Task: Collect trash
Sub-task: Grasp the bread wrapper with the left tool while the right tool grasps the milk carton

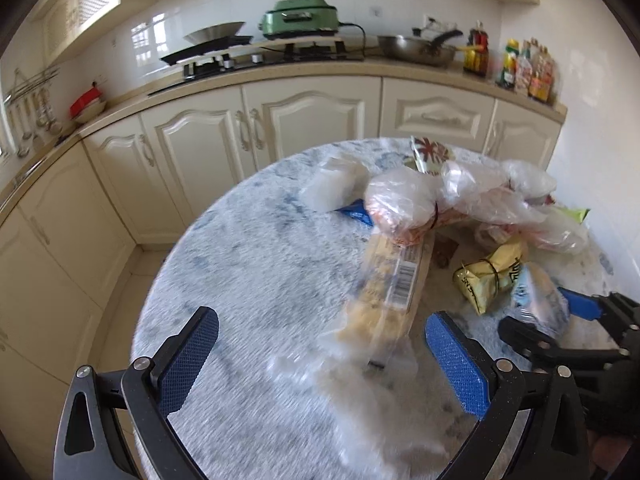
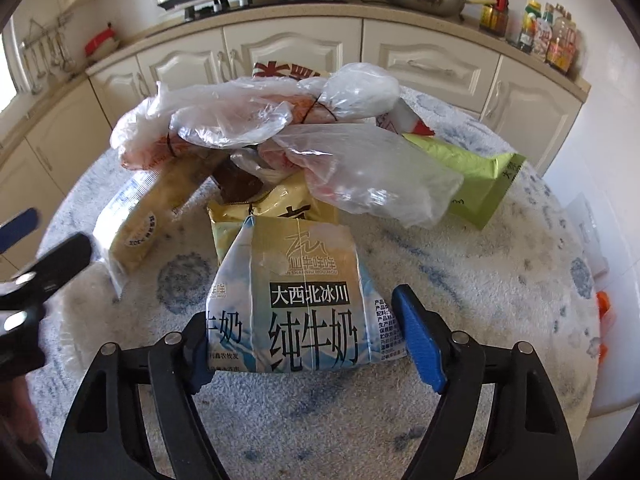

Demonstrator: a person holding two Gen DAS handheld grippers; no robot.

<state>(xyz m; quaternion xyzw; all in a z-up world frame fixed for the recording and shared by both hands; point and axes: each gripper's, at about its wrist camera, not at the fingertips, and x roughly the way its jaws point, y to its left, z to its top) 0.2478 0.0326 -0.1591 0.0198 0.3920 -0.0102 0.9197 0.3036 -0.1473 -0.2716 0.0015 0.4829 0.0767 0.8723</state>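
Observation:
A heap of trash lies on a round table with a fluffy white-blue cover (image 1: 256, 264). My right gripper (image 2: 304, 344) is shut on a blue-white milk pouch (image 2: 296, 304), which also shows between its fingers in the left wrist view (image 1: 536, 300). My left gripper (image 1: 320, 360) is open, its fingers either side of a long clear wrapper with a barcode (image 1: 392, 280), not gripping it. The heap holds clear plastic bags (image 2: 360, 168), a yellow snack pack (image 1: 484, 276) and a green packet (image 2: 476, 176).
Cream kitchen cabinets (image 1: 312, 116) curve behind the table. The counter carries a stove, a green cooker (image 1: 300, 16), a pan (image 1: 420, 48) and sauce bottles (image 1: 524, 68). Tiled floor (image 1: 132, 276) lies left of the table. The left gripper (image 2: 24, 276) shows at the right wrist view's left edge.

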